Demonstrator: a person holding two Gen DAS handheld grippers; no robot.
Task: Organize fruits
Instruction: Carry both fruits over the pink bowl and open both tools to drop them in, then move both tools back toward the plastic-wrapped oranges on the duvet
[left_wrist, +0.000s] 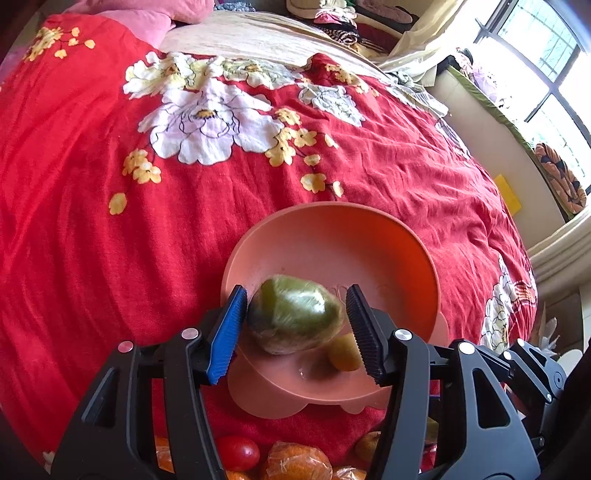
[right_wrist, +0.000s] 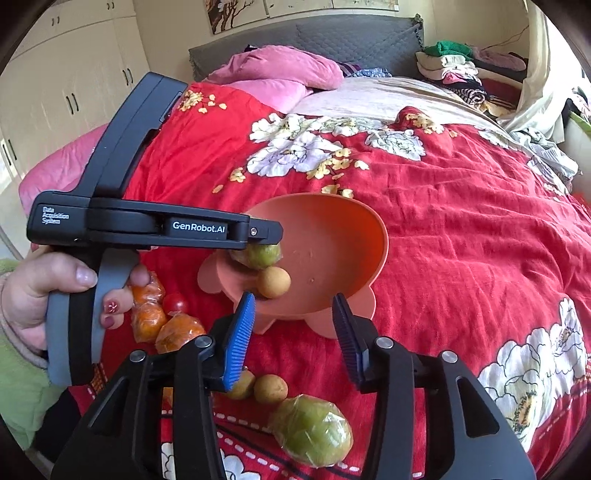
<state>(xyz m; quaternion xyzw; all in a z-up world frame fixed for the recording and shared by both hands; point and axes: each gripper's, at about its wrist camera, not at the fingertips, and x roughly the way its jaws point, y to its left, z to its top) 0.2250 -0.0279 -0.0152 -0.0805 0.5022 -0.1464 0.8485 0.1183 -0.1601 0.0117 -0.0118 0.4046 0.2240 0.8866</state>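
- Fruits lie partly in the pink bowl (left_wrist: 325, 236), partly loose on the red floral bed cover (left_wrist: 92, 229).
- Left gripper (left_wrist: 295, 317) brackets a wrapped green fruit (left_wrist: 295, 314) over the bowl; its blue pad seems to touch, the black one stands just clear, so the grip looks loosened.
- Right gripper (right_wrist: 293, 314) is spread and empty at the bowl's near rim.
- A small tan fruit (right_wrist: 274, 282) sits inside.
- Another green fruit (right_wrist: 314, 430), wrapped oranges (right_wrist: 177, 332) and a cherry tomato (right_wrist: 175, 303) remain on the cover.
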